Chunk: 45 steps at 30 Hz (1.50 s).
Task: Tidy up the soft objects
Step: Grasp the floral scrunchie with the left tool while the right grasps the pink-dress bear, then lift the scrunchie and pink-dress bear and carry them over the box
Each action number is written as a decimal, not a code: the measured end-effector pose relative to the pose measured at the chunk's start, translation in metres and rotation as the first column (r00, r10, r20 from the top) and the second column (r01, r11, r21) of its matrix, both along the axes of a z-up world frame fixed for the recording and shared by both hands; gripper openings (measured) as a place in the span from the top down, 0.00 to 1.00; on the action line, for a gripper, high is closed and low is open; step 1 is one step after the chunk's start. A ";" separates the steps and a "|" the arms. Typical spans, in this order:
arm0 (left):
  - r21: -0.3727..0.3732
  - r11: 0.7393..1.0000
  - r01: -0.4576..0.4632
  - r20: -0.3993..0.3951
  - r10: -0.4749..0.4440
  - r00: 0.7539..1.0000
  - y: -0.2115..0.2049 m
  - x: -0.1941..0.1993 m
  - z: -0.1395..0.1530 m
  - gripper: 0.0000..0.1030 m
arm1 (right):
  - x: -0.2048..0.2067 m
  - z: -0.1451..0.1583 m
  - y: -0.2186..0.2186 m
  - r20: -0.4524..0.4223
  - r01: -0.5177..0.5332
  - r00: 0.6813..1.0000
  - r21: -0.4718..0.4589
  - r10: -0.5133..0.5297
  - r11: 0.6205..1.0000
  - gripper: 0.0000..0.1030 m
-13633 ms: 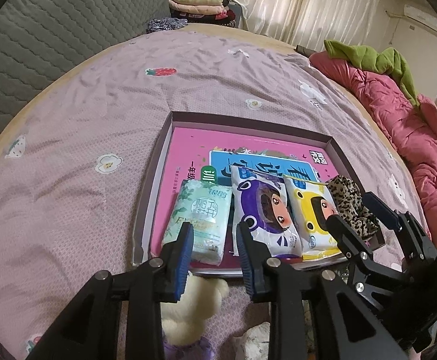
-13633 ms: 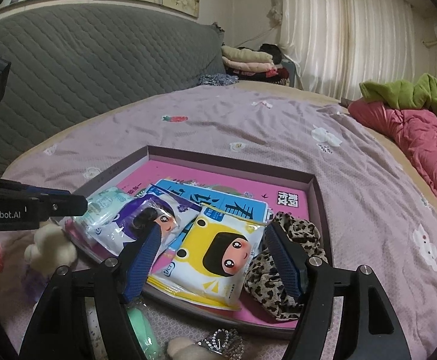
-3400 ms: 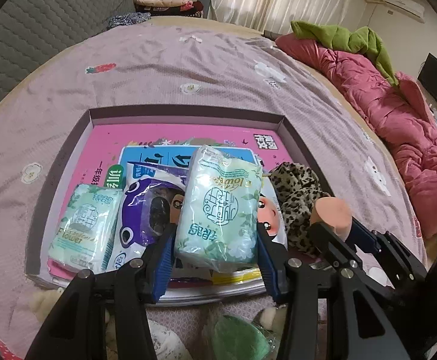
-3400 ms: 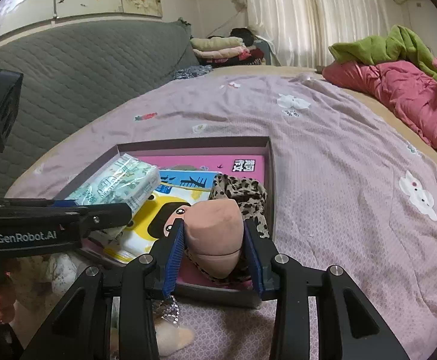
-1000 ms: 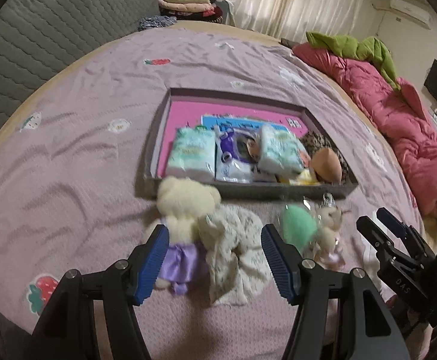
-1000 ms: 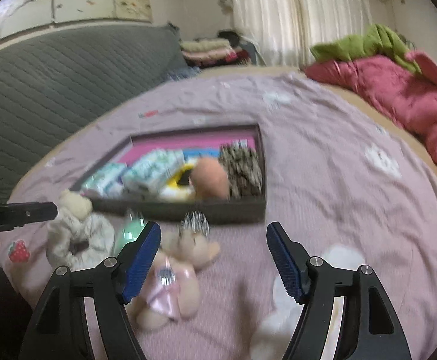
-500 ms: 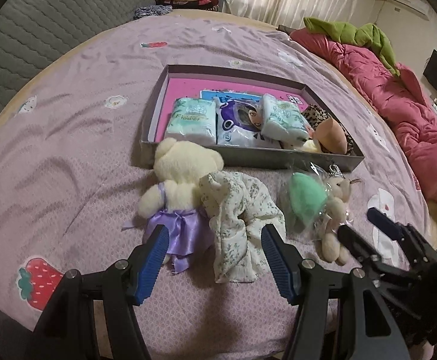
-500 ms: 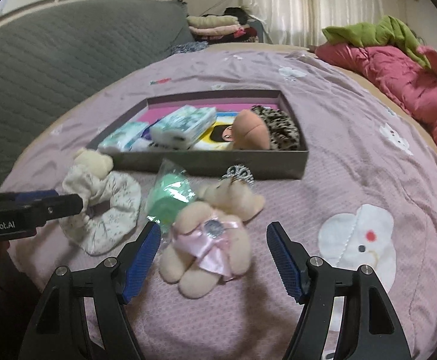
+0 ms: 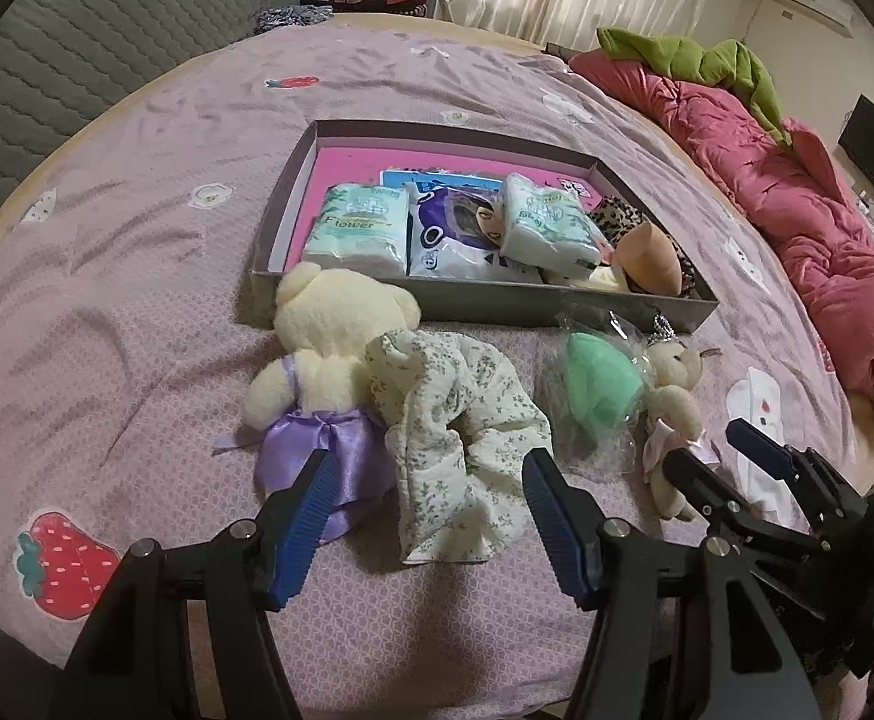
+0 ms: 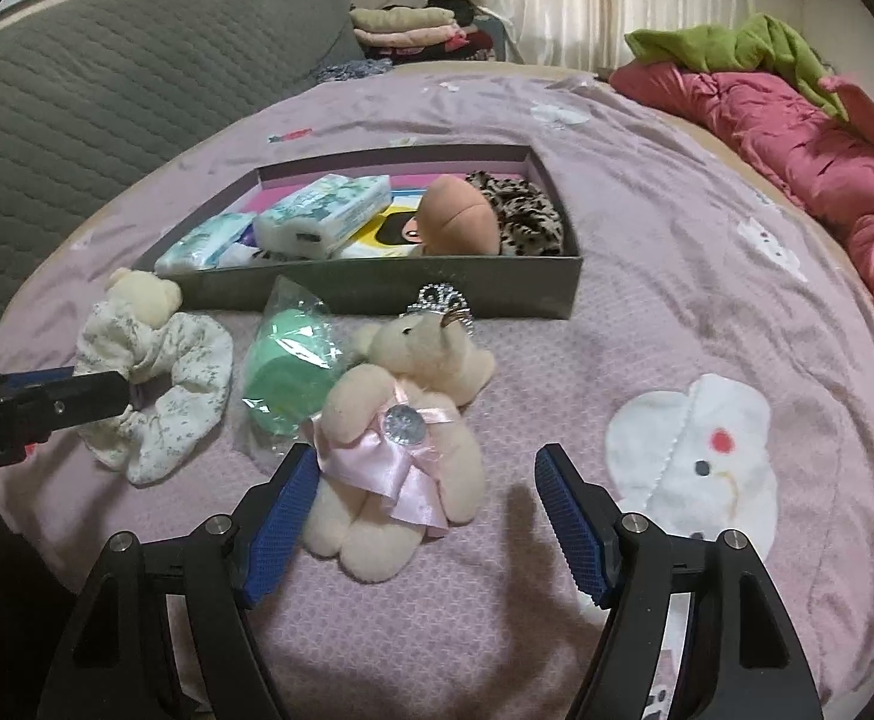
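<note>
A grey box [image 9: 281, 204] [image 10: 568, 288] on the bed holds tissue packs [image 9: 359, 228] [image 10: 323, 216], a peach sponge [image 9: 646, 255] [image 10: 457, 216] and a leopard scrunchie [image 10: 526, 213]. In front of it lie a cream bear in a purple skirt [image 9: 329, 360], a floral scrunchie [image 9: 460, 420] [image 10: 161, 384], a bagged green sponge [image 9: 601, 384] [image 10: 287, 372] and a beige bear with a pink bow [image 10: 401, 438] [image 9: 670, 414]. My left gripper [image 9: 431, 516] is open, its fingers either side of the floral scrunchie's near end. My right gripper [image 10: 428, 516] is open, the beige bear's legs reaching between its fingers.
The lilac sheet [image 9: 137, 192] carries a strawberry print [image 9: 59, 558] and a white appliqué [image 10: 694, 456]. A red quilt with a green cloth [image 9: 796, 192] lies on the right. A grey padded headboard [image 10: 107, 96] and folded clothes [image 10: 407, 27] stand behind.
Over the last second both open grippers have moved forward toward the loose toys in front of the box. Earlier the left let go of a tissue pack and the right the peach sponge in the box.
</note>
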<state>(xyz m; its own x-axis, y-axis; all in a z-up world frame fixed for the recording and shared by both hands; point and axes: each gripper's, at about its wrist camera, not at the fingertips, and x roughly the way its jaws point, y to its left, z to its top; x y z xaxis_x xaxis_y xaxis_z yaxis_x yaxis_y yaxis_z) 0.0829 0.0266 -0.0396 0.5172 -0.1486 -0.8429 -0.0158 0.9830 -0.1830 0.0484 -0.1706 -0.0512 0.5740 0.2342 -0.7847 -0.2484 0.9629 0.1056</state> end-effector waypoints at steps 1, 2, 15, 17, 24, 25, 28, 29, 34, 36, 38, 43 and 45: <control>0.004 1.000 0.001 0.001 -0.001 1.000 -0.001 0.000 -0.001 0.38 | 0.002 -0.003 0.001 -0.011 -0.001 1.000 0.008 0.001 1.000 0.27; 0.005 1.000 0.000 0.002 0.000 1.000 0.000 0.000 -0.001 0.38 | 0.005 -0.007 0.001 -0.026 -0.001 1.000 0.017 0.001 1.000 0.27; -0.018 1.000 -0.006 -0.005 0.006 1.000 0.002 0.007 -0.007 0.55 | 0.025 -0.019 0.005 -0.031 -0.020 0.999 0.014 0.020 1.000 0.47; -0.011 1.000 -0.002 -0.004 0.002 1.000 -0.001 0.008 -0.008 0.57 | 0.024 -0.018 0.004 -0.031 -0.034 0.999 0.020 0.035 0.999 0.51; -0.017 1.000 0.008 -0.002 -0.008 1.000 -0.001 0.010 -0.010 0.86 | 0.019 -0.003 -0.010 0.013 -0.023 1.000 0.054 0.022 0.998 0.56; -0.016 1.000 0.012 -0.001 -0.012 1.000 -0.002 0.010 -0.009 0.88 | 0.019 0.000 -0.012 0.026 -0.015 1.000 0.056 0.013 0.998 0.56; -0.021 1.000 0.021 0.019 -0.021 1.000 -0.004 0.009 -0.005 0.90 | 0.020 0.009 -0.021 0.061 0.002 0.998 0.067 -0.006 0.998 0.56; -0.026 0.999 0.021 0.023 -0.020 1.000 -0.004 0.008 -0.003 0.90 | 0.020 0.010 -0.023 0.068 0.007 0.998 0.069 -0.012 0.998 0.56; -0.053 0.998 0.019 0.051 -0.016 0.999 -0.002 0.005 0.009 0.91 | 0.016 0.019 -0.024 0.105 -0.001 0.994 0.088 -0.008 0.996 0.56; -0.062 0.998 0.017 0.065 -0.012 0.998 -0.001 0.005 0.015 0.91 | 0.014 0.023 -0.023 0.130 -0.015 0.992 0.093 0.003 0.996 0.56; -0.069 0.998 0.014 0.082 -0.008 0.997 -0.002 0.005 0.021 0.91 | 0.012 0.029 -0.021 0.159 -0.029 0.987 0.088 0.015 0.996 0.56; -0.095 0.995 0.011 0.120 0.000 0.993 -0.001 0.004 0.036 0.91 | 0.010 0.037 -0.016 0.211 -0.054 0.977 0.075 0.037 0.996 0.56; -0.101 0.995 0.009 0.134 0.005 0.991 -0.001 0.005 0.041 0.91 | 0.011 0.039 -0.015 0.220 -0.062 0.974 0.078 0.044 0.995 0.56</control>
